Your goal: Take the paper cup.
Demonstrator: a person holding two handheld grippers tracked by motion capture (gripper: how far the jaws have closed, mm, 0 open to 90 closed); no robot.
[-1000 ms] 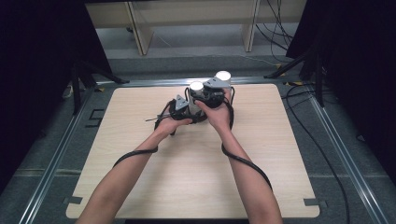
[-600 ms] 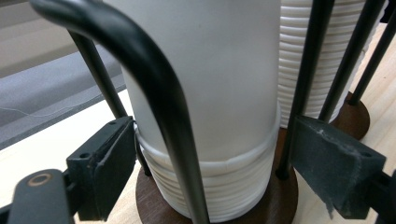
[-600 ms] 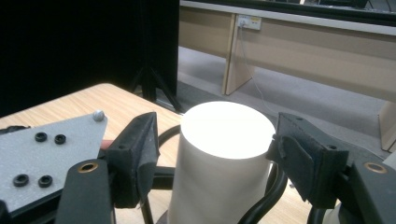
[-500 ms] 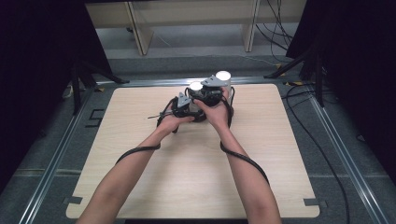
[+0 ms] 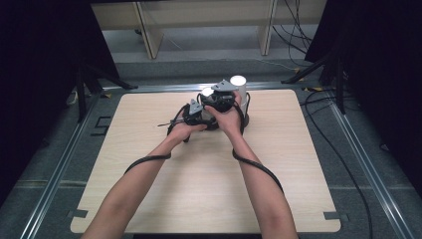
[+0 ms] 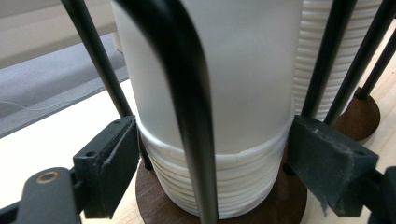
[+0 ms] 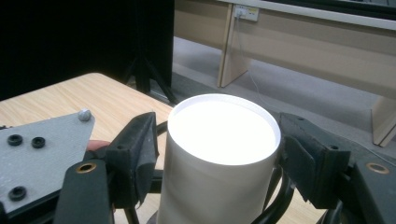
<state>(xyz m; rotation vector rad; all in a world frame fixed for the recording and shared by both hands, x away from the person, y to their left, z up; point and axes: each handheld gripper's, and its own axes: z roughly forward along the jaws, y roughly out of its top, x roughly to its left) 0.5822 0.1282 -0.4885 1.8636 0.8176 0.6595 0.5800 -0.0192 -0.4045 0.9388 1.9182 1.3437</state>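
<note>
Two stacks of white cups stand in black wire holders at the table's far middle; the nearer stack [image 5: 207,91] [image 6: 243,177] sits on a brown wooden base [image 6: 280,210]. My left gripper [image 5: 199,112] [image 6: 215,163] has just been closing and its pads press low on this stack, on the ribbed rims, with a wire rod [image 6: 187,116] in front. My right gripper [image 5: 215,98] [image 7: 217,158] has just been opening. Its jaws stand either side of the top cup [image 7: 224,126], the left pad [image 7: 140,154] a little apart from it.
The second stack [image 5: 238,79] [image 6: 317,56] stands just behind and right of the first. The left gripper's grey plate [image 7: 37,149] lies close under the right gripper. Cables trail from both hands over the wooden table [image 5: 149,199]. Dark stands and wooden furniture legs rise beyond the far edge.
In the high view both hands have drawn slightly closer together at the nearer cup stack; the arms otherwise stay in place.
</note>
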